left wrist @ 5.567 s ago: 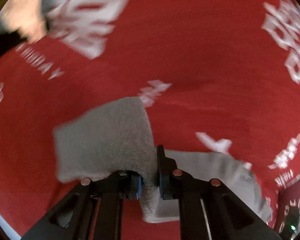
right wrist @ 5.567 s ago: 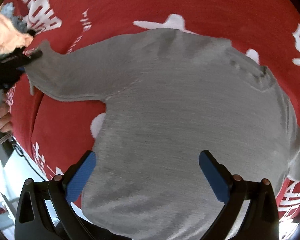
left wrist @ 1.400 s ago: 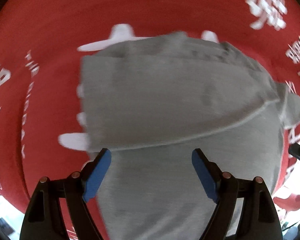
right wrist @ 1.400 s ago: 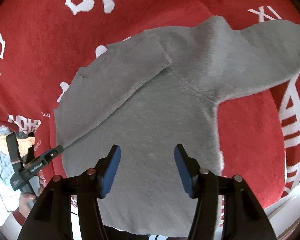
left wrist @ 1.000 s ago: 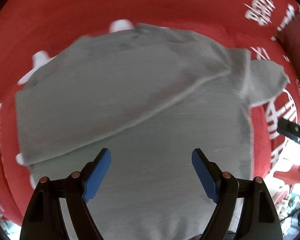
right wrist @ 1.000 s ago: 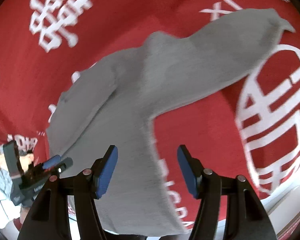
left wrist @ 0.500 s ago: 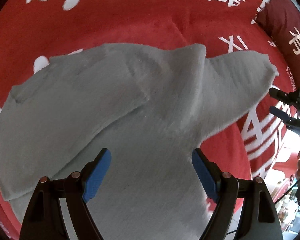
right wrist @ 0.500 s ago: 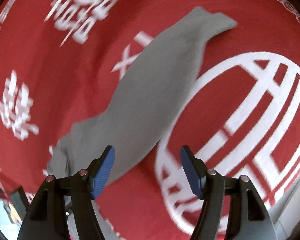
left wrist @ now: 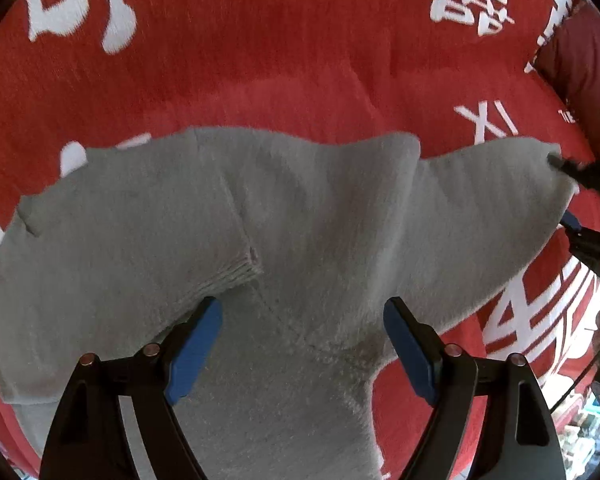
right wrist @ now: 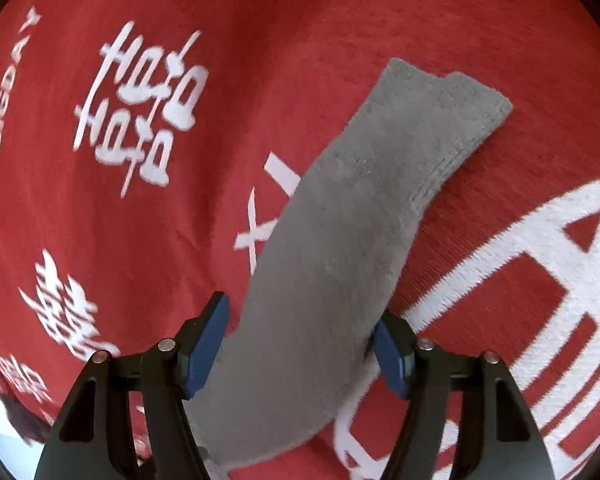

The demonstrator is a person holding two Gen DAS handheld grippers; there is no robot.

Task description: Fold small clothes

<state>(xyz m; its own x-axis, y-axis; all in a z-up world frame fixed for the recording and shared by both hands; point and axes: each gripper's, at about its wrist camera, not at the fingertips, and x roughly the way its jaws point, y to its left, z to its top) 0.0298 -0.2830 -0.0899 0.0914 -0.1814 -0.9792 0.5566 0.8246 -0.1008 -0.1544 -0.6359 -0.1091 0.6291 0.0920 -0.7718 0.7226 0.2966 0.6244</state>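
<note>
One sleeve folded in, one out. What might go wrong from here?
The right gripper, jaws just closing, straddles the outstretched sleeve across its full width, so it may bunch fabric instead of pinching an edge. The left gripper hangs open above the sweater, pinning nothing; pulling may drag the body and undo the folded sleeve.

My left gripper (left wrist: 302, 344) points steeply down, its blue-padded fingers (left wrist: 194, 346) spread wide, with nothing pinched between them. My right gripper (right wrist: 300, 344) tilts down at a shallower angle; its jaws have just been closing, with grey cloth lying between the pads, though a gap shows on the left side. From the left wrist view, the right gripper's tips (left wrist: 576, 200) appear at the far right edge.
</note>
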